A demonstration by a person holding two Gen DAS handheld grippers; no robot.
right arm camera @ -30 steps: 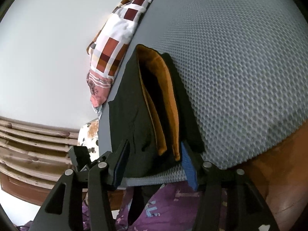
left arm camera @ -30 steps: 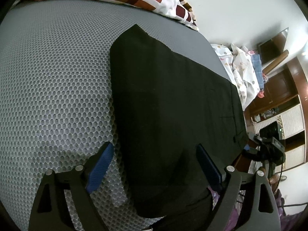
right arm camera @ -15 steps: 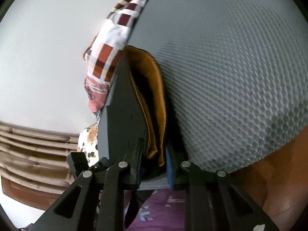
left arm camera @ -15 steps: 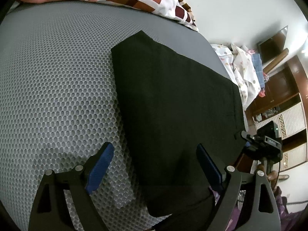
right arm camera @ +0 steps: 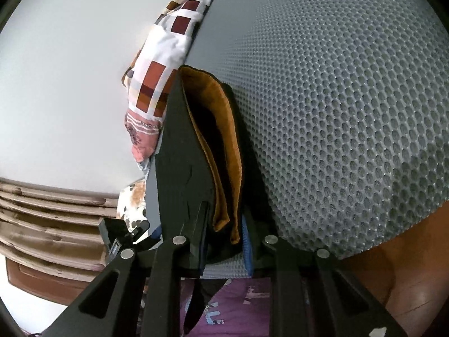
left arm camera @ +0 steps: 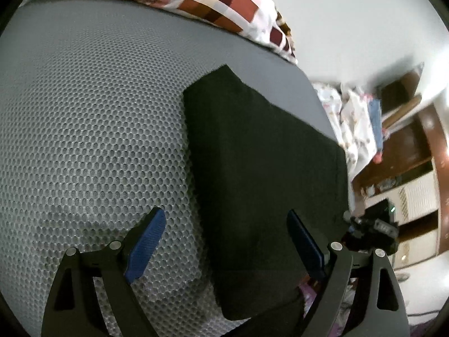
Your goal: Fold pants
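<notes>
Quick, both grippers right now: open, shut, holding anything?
Left gripper: open, hovering over the black pants, nothing held.
Right gripper: jaws have just closed, shut on the pants' orange-lined edge.

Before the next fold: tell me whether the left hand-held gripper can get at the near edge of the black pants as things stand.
Probably yes. The left hand-held gripper stands open right over the near edge of the pants, one pad above the mattress, nothing between.
</notes>
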